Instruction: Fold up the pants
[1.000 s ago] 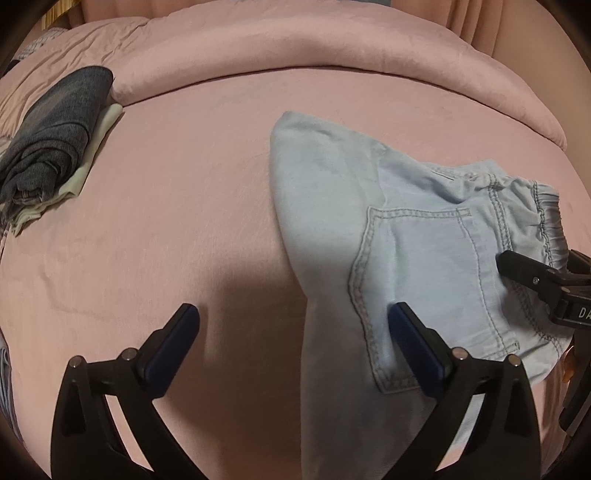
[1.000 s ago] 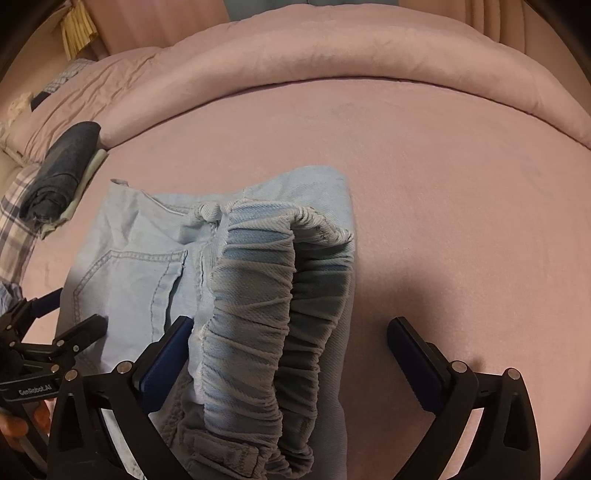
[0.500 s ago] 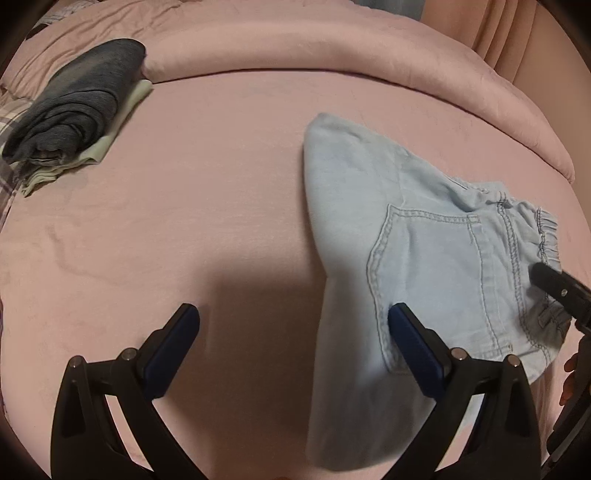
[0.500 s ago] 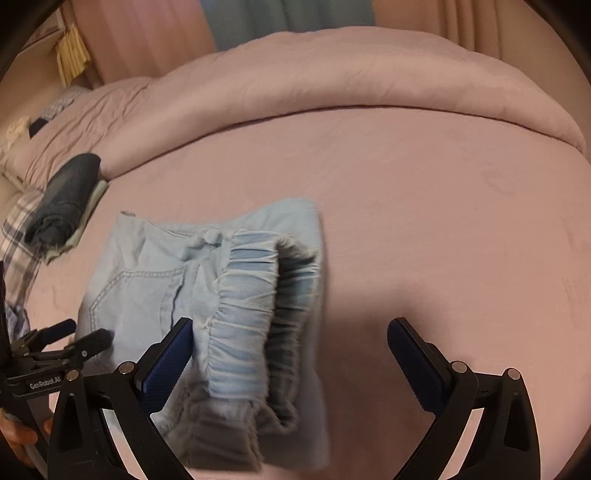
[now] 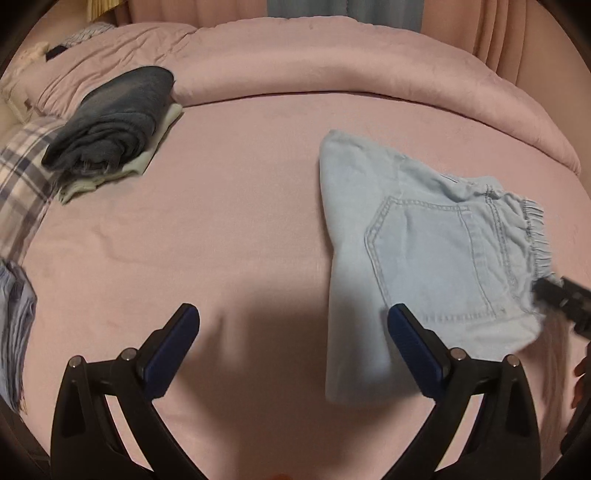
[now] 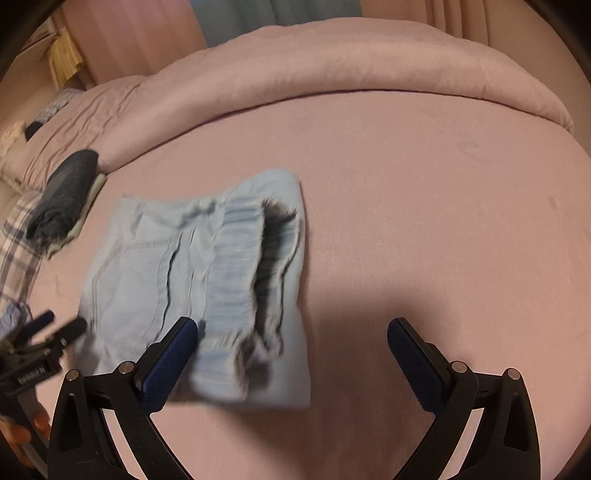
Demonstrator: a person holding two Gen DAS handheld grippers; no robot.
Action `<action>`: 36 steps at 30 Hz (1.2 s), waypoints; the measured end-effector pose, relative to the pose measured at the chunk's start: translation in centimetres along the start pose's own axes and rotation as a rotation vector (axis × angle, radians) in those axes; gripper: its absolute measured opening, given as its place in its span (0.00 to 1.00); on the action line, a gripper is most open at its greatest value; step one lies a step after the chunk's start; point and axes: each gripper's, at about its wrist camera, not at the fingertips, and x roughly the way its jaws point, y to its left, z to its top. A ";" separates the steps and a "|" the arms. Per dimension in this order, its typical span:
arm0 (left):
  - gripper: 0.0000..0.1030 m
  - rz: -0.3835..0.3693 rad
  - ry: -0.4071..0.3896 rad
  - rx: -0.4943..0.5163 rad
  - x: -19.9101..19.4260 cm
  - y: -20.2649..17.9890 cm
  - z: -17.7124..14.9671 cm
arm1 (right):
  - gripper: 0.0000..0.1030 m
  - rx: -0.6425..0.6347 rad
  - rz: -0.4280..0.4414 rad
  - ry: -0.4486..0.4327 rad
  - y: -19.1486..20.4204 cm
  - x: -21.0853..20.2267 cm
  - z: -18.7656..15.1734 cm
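Both grippers gape wide, holding nothing.
Left gripper (image 5: 291, 328) and right gripper (image 6: 291, 341) hover above the bed (image 5: 221, 221); folded pants (image 5: 424, 258) lie right of centre in the left view.

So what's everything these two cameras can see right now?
Light blue pants: one, pale denim, folded, lying on the bed toward its right side; elastic waistband gaping toward the right camera.
Dark grey garment: one, folded, far left, stacked on the cream one.
Cream garment: one, folded, under the grey.
Plaid cloth: one, at the left edge.
Bedsheet: pink, covering the bed.
Duvet: pink, rolled along the far edge.
Curtains: grey-blue and pink, behind the bed.
Left gripper: one, black, blue-padded fingers apart, holding nothing, above the sheet.
Right gripper: same, open, empty, near the waistband.
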 end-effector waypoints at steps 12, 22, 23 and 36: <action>0.99 0.002 -0.149 -0.011 -8.9 -0.1 -2.3 | 0.99 -0.031 0.026 -0.065 0.6 -6.7 -2.1; 0.99 -0.017 -0.210 0.009 -14.7 -1.7 -3.7 | 0.99 -0.049 0.108 -0.169 2.0 -14.4 -4.4; 0.99 -0.024 -0.213 0.017 -15.1 -2.0 -3.9 | 0.99 -0.056 0.114 -0.178 2.3 -15.0 -4.5; 0.99 -0.038 -0.202 0.040 -16.8 -3.1 -4.7 | 0.99 -0.145 0.127 -0.202 5.4 -17.5 -6.1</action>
